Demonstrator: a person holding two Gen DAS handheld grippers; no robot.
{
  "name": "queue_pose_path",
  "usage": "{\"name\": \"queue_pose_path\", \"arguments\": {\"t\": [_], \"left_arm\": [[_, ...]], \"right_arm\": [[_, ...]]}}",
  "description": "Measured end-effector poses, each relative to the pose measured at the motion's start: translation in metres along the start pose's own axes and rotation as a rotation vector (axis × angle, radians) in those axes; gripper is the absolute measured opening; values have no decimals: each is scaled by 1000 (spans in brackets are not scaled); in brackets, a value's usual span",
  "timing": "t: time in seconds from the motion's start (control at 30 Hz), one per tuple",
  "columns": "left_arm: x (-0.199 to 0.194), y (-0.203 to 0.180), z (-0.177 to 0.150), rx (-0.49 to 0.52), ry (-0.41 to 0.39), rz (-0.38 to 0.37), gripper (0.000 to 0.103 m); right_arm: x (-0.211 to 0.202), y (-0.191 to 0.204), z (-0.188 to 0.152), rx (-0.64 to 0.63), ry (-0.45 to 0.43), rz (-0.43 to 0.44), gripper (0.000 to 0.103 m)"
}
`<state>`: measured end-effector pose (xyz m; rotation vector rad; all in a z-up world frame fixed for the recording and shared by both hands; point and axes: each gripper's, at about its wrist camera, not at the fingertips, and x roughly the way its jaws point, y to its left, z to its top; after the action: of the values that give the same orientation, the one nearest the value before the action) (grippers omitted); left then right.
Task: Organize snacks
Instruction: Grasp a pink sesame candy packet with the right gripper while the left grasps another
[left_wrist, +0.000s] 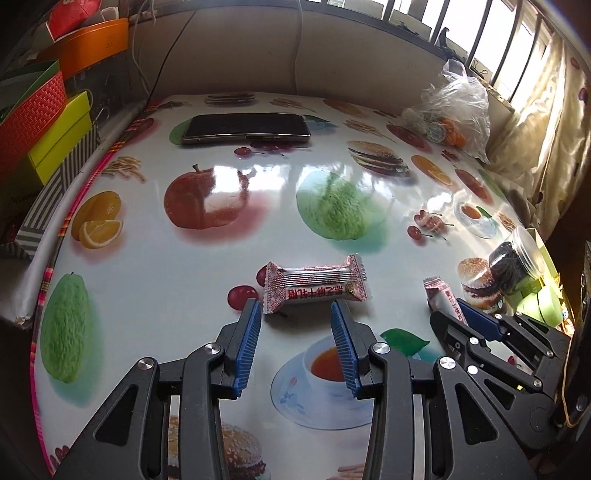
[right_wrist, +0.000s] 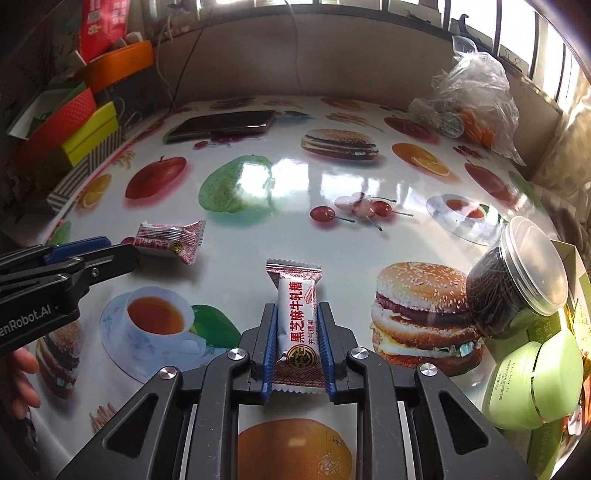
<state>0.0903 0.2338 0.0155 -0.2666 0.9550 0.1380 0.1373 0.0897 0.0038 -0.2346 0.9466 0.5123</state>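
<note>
R claw (right_wrist: 297, 334) clamped on candy bar (right_wrist: 298, 317), desk (right_wrist: 295, 177) near edge. L claw (left_wrist: 295, 317) agape just behind 2nd candy (left_wrist: 316, 283), not touching.

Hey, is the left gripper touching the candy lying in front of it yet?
Apart. In the left wrist view the left gripper is open, and the candy lies just beyond its blue fingertips, with tablecloth showing between them.

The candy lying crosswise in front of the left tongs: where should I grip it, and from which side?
Grip the candy across its narrow middle, not the flared crimped ends. It lies flat with its long side across the open left tongs, wider than their gap, so turn them a quarter turn and come down from above. The right tongs grip their candy the same way.
</note>
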Motion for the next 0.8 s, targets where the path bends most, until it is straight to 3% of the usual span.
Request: {"name": "queue_pose_path", "arguments": {"t": [0.47,0.8], "left_arm": [[16,-40,0,42,37,-140,41],[6,-31,16,106,-58,68,41]], "right_arm": [[-4,-18,-6,37,-8,-23,20],[-5,-20,-6,40,-22,-20,20]]}}
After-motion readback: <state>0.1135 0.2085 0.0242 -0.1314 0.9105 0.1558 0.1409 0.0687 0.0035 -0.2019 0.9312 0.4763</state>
